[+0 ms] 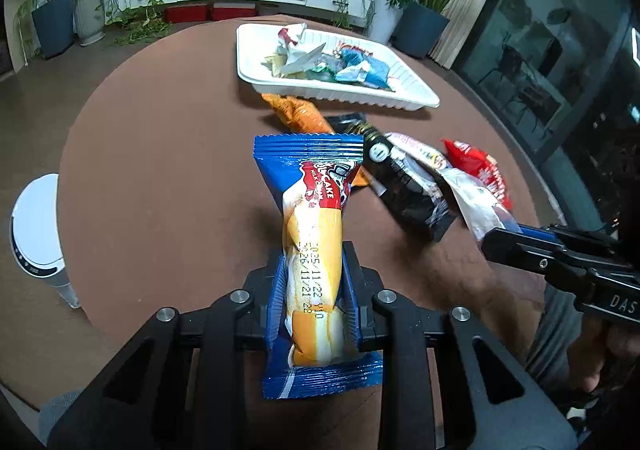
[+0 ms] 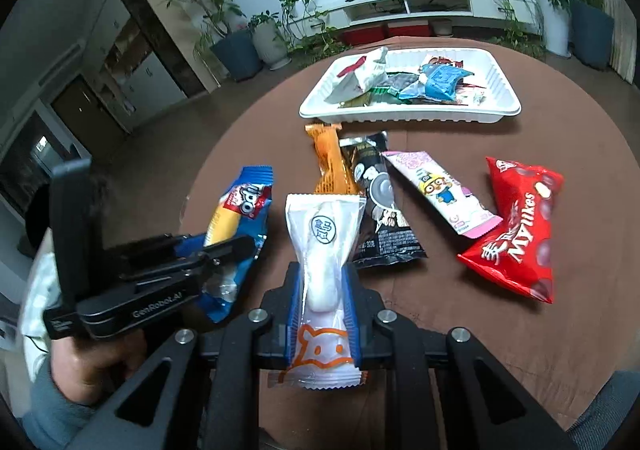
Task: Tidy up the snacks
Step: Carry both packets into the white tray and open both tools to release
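Left wrist view: our left tongs [image 1: 314, 282] pinch the blue cake packet [image 1: 312, 218]; our right tongs [image 2: 324, 298] pinch a white packet [image 2: 322, 246]. Four packets lie on the table [image 2: 560, 330]; the white tray [image 2: 500, 106] holds several, so we judge ourselves midway.

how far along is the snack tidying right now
Partly done. The white tray already holds a pile of wrappers and packets. In hand: the left gripper grips a blue cake packet, the right gripper a white packet. Left on the table: the orange packet, black packet, pink packet and red bag.
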Tool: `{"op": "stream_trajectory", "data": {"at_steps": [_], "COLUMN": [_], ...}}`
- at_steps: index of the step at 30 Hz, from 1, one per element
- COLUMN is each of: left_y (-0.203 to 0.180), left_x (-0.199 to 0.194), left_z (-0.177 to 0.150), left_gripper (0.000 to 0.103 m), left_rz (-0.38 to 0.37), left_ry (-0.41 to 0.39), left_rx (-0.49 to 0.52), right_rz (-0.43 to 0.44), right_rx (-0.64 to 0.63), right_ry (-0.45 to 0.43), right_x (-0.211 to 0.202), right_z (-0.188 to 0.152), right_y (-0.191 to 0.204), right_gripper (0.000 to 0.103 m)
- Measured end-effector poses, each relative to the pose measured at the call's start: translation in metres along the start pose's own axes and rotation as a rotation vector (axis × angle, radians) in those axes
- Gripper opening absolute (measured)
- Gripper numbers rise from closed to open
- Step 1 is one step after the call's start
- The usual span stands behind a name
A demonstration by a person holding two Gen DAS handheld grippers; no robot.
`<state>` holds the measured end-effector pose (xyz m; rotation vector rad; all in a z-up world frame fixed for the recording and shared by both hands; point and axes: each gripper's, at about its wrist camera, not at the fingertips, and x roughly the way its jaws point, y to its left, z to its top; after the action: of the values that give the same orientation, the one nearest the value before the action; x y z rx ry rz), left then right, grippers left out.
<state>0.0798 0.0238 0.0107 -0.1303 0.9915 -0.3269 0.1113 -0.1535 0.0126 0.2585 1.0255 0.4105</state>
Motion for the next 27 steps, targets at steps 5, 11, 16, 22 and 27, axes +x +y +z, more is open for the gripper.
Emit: {"op": "stream_trajectory", "data": {"at_steps": [5, 11, 16, 22, 27], "left_y": [-0.005, -0.010, -0.009, 0.012, 0.030], "left_x": [-0.009, -0.015, -0.016, -0.006, 0.002], "left_z": [0.010, 0.038, 0.076, 0.126, 0.166], "left_gripper": [0.024, 0.024, 0.024, 0.024, 0.024], "left_rz": [-0.002, -0.027, -0.040, -0.024, -0.007], "left_ry": [-0.027, -0.055, -0.086, -0.103, -0.101], "left_rx": [0.015, 0.029, 0.035, 0.009, -0.009], "right_rz": [0.014, -0.003, -0.037, -0.100, -0.152], "right_rx": [0.031, 0.090, 0.149, 0.213, 0.214], "right_ry": [-0.023, -0.063, -0.112, -0.168, -0.188], "right_x": [-0.007, -0.021, -0.037, -0.054, -0.056], "right_z": [0.009, 0.028, 0.049, 0.084, 0.119], "right_y": [-0.011, -0.043, -0.079, -0.127, -0.152], "right_gripper": [0.021, 0.021, 0.021, 0.021, 0.021]}}
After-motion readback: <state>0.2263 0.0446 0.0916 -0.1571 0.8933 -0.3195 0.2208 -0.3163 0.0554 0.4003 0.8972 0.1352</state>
